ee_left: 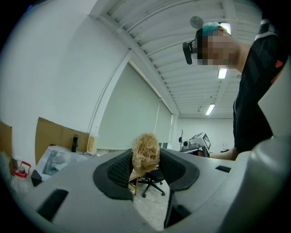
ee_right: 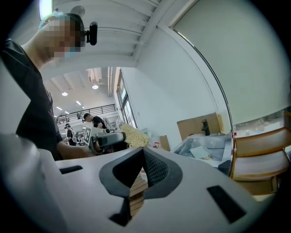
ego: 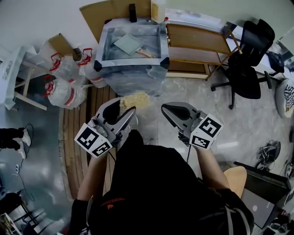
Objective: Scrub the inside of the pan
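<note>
A square grey pan with a wooden handle lies inside a plastic-wrapped tub ahead of me; it also shows in the right gripper view as the pan. My left gripper is held at waist height, well short of the tub, shut on a straw-coloured fibre scrubber. In the left gripper view the scrubber sticks up between the pads of the left gripper. My right gripper is level with it, to its right. Its jaws meet at the tips with nothing between them in the right gripper view.
A wooden shelf unit stands right of the tub, with a black office chair beyond it. Tied plastic bags and cardboard sit to the left and behind. A slatted wooden platform lies under the left gripper. Shoes lie at the right.
</note>
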### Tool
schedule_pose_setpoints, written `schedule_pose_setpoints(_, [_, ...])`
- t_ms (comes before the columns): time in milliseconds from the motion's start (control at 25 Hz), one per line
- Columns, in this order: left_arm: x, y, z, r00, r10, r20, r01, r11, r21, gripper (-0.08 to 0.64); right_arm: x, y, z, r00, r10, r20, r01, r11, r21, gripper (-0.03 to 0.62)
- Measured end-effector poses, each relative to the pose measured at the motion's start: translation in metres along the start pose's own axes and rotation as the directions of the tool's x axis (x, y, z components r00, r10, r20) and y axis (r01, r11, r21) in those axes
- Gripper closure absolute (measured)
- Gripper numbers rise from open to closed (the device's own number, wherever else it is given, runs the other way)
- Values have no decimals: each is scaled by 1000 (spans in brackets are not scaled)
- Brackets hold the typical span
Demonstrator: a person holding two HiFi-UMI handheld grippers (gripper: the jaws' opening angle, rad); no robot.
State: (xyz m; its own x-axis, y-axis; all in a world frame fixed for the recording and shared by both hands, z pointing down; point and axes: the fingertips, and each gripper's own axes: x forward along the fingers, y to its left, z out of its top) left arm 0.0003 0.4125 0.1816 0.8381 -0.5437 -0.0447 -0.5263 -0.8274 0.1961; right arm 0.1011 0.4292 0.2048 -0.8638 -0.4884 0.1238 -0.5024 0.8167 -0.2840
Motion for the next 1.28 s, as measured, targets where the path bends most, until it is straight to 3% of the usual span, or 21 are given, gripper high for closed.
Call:
schedule_pose_setpoints(320, [20, 38, 2, 1000, 3, 17, -3, 1000, 0, 380, 17, -37, 6, 1000, -15, 0, 15, 1000, -4, 588])
schedule_pose_setpoints(560, [26, 89, 5, 1000, 4, 23, -3, 999, -41, 380, 55, -64, 10, 1000, -23, -12, 23, 1000, 17, 588])
schedule_pose_setpoints(1280, [53, 367, 34, 1000, 7, -29, -9, 997, -77, 380, 262, -199, 56, 992, -76, -97, 86, 990, 110, 588])
